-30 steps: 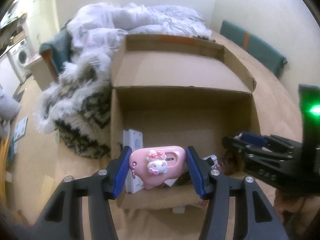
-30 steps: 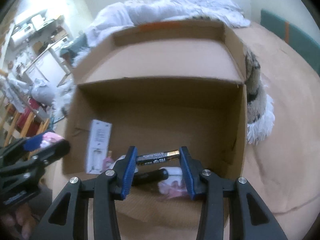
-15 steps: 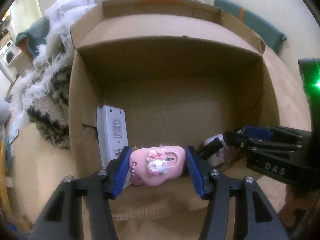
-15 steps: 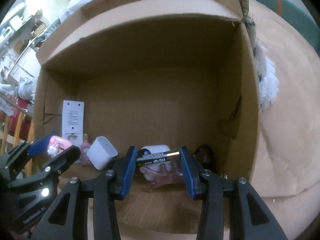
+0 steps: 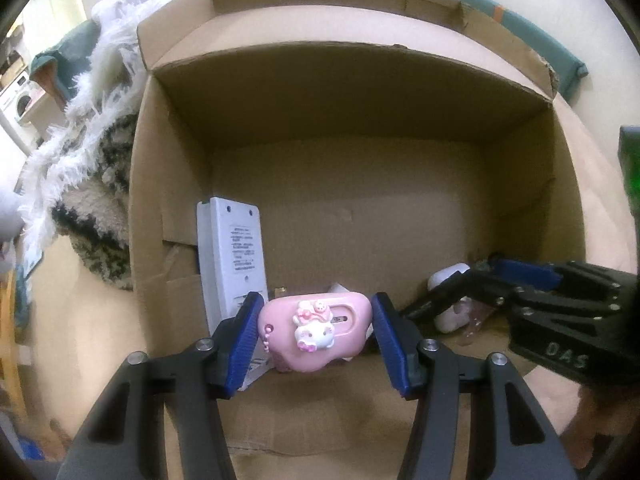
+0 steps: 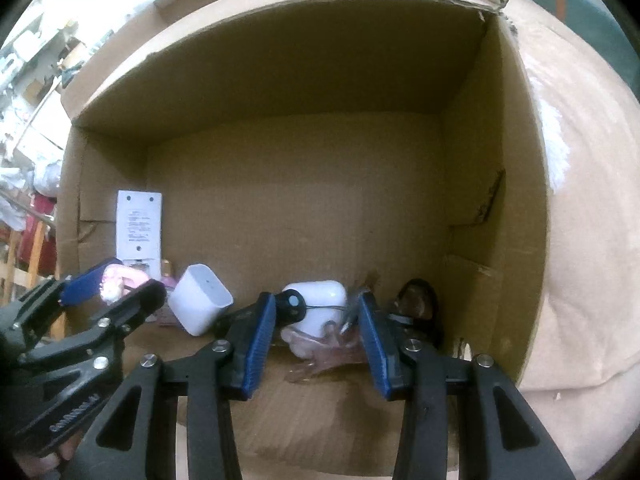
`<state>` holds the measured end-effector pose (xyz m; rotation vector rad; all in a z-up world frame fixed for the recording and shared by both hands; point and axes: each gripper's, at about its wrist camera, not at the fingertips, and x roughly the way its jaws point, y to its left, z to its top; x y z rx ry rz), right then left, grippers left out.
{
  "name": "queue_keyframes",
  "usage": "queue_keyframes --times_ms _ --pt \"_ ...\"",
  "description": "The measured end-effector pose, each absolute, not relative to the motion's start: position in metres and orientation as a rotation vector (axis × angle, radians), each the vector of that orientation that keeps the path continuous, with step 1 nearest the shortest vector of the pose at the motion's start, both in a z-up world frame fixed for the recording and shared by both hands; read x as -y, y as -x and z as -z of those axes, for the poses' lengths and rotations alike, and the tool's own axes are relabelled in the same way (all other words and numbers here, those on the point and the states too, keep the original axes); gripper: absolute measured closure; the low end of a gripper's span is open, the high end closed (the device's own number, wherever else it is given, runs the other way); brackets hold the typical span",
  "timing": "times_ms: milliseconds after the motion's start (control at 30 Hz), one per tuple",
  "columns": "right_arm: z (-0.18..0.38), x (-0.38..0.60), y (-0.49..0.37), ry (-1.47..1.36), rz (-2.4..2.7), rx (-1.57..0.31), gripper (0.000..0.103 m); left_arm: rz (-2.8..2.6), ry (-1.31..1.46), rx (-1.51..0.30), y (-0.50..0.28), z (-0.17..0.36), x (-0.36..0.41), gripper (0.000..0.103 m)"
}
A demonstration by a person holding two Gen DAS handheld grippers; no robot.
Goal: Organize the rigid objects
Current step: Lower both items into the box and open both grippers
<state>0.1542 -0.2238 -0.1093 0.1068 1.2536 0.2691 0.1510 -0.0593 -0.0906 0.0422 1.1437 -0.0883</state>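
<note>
My left gripper is shut on a pink case with a white cat figure, held low inside the open cardboard box. It also shows at the left of the right wrist view, where the left gripper still carries the case. My right gripper is inside the same box and its jaws are opening. No battery spans them now. Only a black cylinder end sits against the left pad, above a white earbud case.
On the box floor lie a white flat device, a white cube charger, crumpled clear wrapping and a dark object in the right corner. A furry blanket lies left of the box. The box's far half is bare.
Both grippers dropped from above the box rim down to just above its floor. The battery that spanned the right jaws is no longer clamped between them. The pink case stays in the left jaws.
</note>
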Motion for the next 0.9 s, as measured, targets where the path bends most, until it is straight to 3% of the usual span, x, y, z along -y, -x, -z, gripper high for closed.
queue_keyframes --times_ms 100,200,267,333,900 --pt "0.105 0.227 -0.154 -0.156 -0.301 -1.237 0.038 0.083 -0.054 -1.147 -0.149 0.094 0.062 0.051" --pt "0.097 0.224 -0.153 -0.137 -0.305 -1.203 0.031 0.093 -0.056 -1.155 -0.148 0.096 0.064 0.049" --pt "0.091 0.222 -0.151 -0.139 -0.316 -1.176 0.031 0.107 -0.053 -1.157 -0.148 0.096 0.065 0.036" --pt "0.085 0.22 -0.151 -0.135 -0.324 -1.156 0.031 0.105 -0.05 -1.154 -0.146 0.095 0.065 0.033" --pt "0.08 0.221 -0.15 -0.134 -0.297 -1.139 0.031 0.099 -0.033 -1.122 -0.14 0.083 0.054 0.032"
